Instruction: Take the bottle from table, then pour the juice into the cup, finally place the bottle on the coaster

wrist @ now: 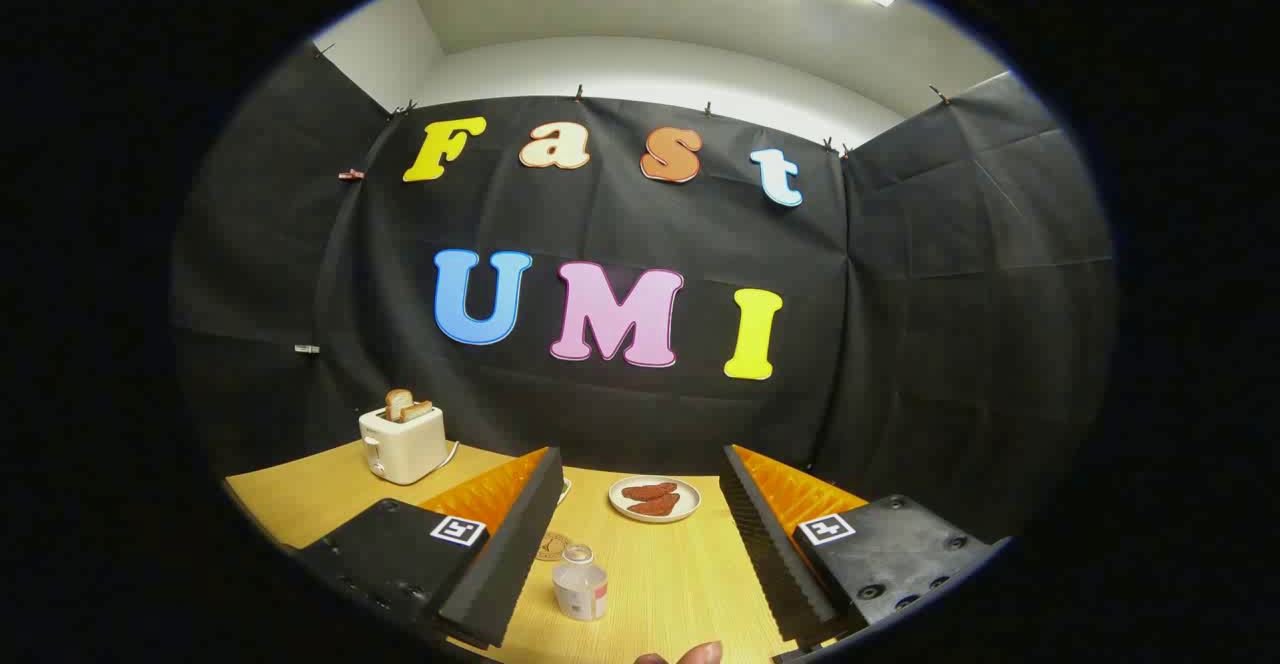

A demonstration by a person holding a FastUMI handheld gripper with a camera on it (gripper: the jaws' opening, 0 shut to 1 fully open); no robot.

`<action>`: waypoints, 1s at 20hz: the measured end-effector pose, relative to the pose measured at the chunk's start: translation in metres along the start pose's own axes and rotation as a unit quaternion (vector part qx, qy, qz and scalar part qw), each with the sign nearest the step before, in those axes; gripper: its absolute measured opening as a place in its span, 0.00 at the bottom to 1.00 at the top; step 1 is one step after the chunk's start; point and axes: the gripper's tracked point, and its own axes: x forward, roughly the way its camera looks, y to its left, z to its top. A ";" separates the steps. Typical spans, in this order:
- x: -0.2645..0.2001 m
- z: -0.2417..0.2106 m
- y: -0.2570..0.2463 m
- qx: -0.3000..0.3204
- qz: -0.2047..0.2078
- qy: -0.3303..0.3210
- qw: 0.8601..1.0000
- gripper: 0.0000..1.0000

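On the tabletop (680, 584), between the two fingers and nearer the left one: bottle (580, 584), small, clear, upright, cap on, label band low on the body; untouched.

Coaster (553, 547): round, flat, lying just beyond the bottle and partly hidden behind the left finger. Cup: cannot be made out from here.

Hand-held gripper (640, 544): fingers spread wide, holding nothing, touching nothing; bottle sits well inside the gap but off-centre.

Risks, as judged:
- Off-centre approach. The left finger would likely meet the bottle first and push or tip it, as a light, narrow bottle topples easily.
- High or shallow closing on the cap or neck could let it slip or swing during the pour.
- Cap appears in place; pouring may yield nothing unless it is dealt with.

Other items: plate (655, 499) with reddish food pieces, beyond the fingers; toaster (403, 442) with bread slices, far left; fingertip (700, 654) at the near edge.
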 end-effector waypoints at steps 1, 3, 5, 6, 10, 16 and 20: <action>0.000 0.001 0.001 0.001 0.000 -0.001 1.000 0.97; 0.000 0.002 0.001 -0.002 0.001 -0.004 1.000 0.97; 0.000 0.000 0.002 -0.004 0.002 -0.004 1.000 0.97; 0.000 0.000 0.002 -0.003 0.003 -0.003 1.000 0.97; -0.001 -0.001 0.003 -0.001 0.002 -0.002 1.000 0.97; -0.006 0.000 0.003 -0.004 0.003 -0.005 1.000 0.97; -0.007 -0.003 0.006 0.002 0.005 -0.005 1.000 0.97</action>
